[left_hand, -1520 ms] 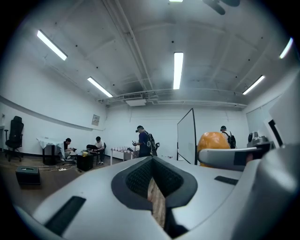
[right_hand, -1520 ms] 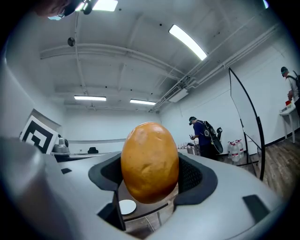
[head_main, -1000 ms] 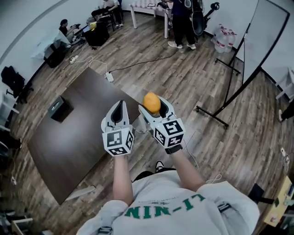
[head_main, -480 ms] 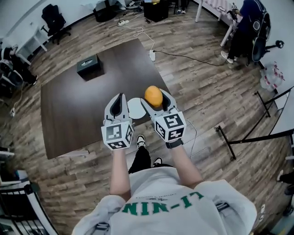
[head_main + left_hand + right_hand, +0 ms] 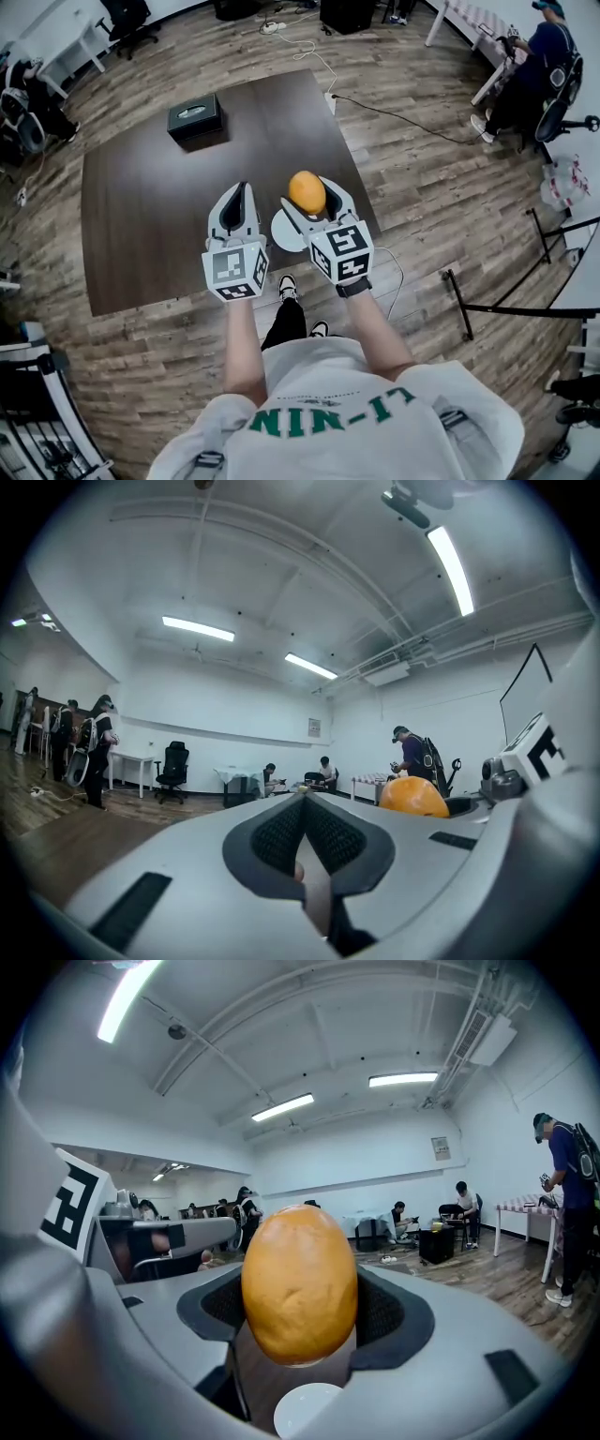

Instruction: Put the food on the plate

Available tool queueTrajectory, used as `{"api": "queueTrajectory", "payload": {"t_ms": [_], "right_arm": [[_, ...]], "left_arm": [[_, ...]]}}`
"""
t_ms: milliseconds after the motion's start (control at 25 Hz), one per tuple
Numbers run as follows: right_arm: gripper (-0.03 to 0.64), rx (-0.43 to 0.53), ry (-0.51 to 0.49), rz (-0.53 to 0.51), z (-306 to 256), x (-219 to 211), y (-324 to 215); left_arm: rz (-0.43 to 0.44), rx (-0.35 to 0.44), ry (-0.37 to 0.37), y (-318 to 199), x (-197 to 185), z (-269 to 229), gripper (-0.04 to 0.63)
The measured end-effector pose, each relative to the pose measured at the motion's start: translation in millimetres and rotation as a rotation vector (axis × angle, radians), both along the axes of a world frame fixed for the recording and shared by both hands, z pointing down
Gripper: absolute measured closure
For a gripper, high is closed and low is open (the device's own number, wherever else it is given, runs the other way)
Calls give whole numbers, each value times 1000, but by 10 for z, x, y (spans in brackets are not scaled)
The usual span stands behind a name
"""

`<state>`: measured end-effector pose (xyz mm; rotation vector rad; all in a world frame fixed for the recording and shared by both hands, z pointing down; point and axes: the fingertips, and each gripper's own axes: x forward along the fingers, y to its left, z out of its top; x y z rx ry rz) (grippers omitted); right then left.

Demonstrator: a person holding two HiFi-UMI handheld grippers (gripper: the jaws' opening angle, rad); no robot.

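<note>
As the R gripper point(image 5: 309, 190) hangs over the near edge of the table point(image 5: 141, 225), its two jaws are partway open & squeeze a round orange food point(image 5: 298, 1283) btw them. The food sits right at the tips w/ one pad pressing on each side. It is up in the air & touches nothing else. Just below the R gripper's tips, a bit back toward the person, the white plate point(image 5: 279, 232) lies on the table. The food is higher than the plate & not on it yet. In the right gripper view the plate shows as a small white round under the food.

The L gripper point(image 5: 238, 190) is just beside the R one, on its left, at approx the same height. Its jaws are closed together, tips touching, w/ nothing in them. Far ahead of the L gripper a black box point(image 5: 195, 118) sits on the table.
</note>
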<state>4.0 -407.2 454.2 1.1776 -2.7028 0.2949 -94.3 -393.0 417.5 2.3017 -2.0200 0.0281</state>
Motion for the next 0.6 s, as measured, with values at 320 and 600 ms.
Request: {"api": "queueTrajectory", "payload": {"t_ms": [320,600], "right_arm": [[295,-167,122,-23,847,-352,-360],[293,-337,270,-33,1889,-467,-360]], "left_arm": [[-6,-66,29,-397,-314,434,582],[-11,-133,44,-563,-520,839,581]]}}
